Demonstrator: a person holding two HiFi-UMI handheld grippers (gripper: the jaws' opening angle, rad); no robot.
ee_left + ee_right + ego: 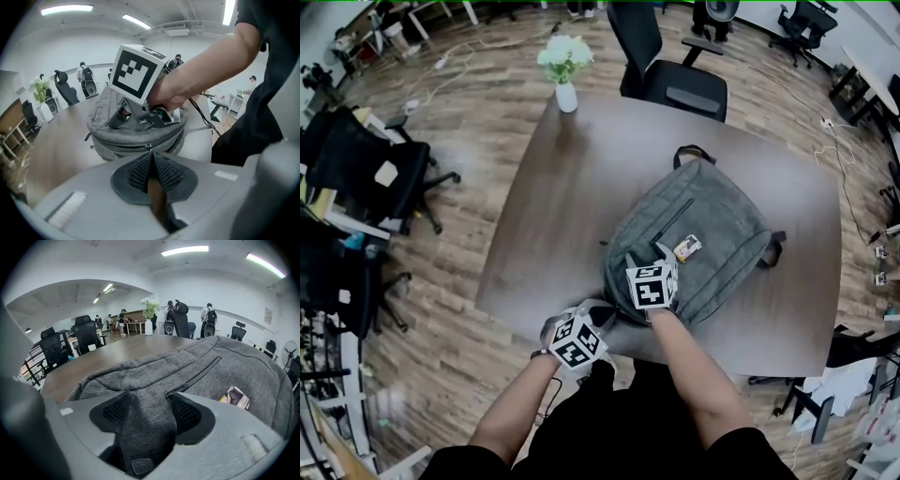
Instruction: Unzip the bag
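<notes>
- The left gripper (151, 157) is held closed, its tips pinched on the zip pull (149, 146) at the near edge of the bag (712, 225).
- A fold of grey bag fabric is clamped between the wide-set jaws of the right gripper (147, 404).
- The bag is laid flat on the brown table (581, 187).

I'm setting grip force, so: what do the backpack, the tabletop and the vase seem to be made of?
The backpack looks like woven fabric, matte heathered grey; it bunches softly. The tabletop is probably wood or wood-look laminate: dark brown, smooth, faintly reflecting light. The vase is likely glazed ceramic, plain white and smooth, though too small to be sure.
</notes>
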